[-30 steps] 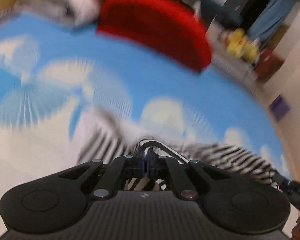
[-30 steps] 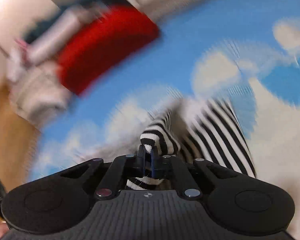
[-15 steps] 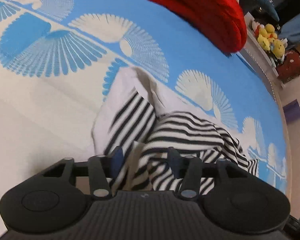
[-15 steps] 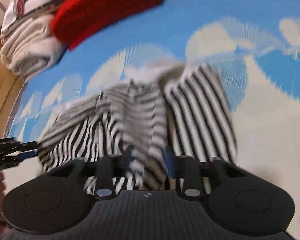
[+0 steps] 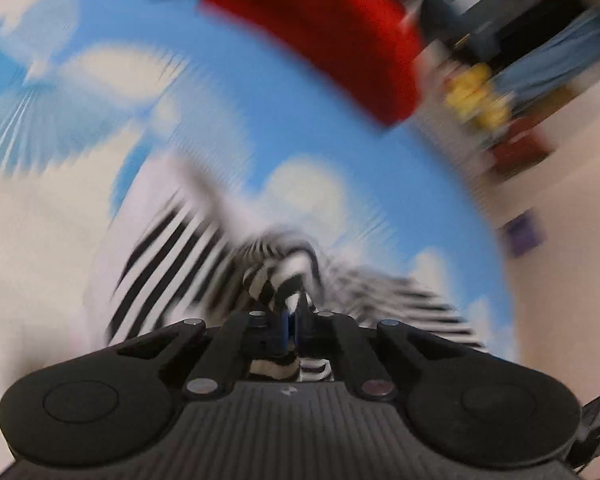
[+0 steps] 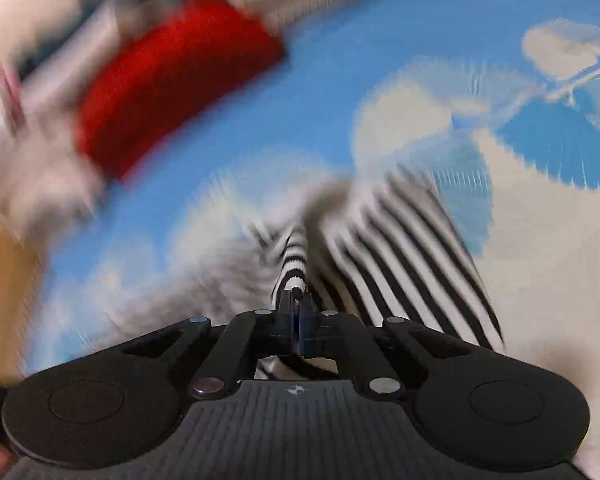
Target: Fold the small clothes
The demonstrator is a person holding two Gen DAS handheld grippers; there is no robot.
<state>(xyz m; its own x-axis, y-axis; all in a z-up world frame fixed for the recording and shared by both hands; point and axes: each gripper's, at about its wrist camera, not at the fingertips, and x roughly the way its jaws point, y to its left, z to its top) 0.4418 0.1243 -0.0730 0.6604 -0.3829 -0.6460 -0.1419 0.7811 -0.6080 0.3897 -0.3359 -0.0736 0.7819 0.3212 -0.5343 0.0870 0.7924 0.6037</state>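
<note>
Left wrist view shows the left gripper [image 5: 294, 318] pinched tight on a bunched fold of the black-and-white striped knit garment [image 5: 168, 264], jaws having just closed on the cloth. Right gripper [image 6: 298, 312] has likewise just clamped a ridge of that soft, limp fabric. From the red fuzzy cushion [image 5: 320, 32] at the bed's far edge, the garment lies nearer the camera on the blue-and-white fan-patterned bedspread [image 5: 236, 112], its flat part's stripes running away from both grippers. Both hands look equally close; heavy blur hides finer detail.
</note>
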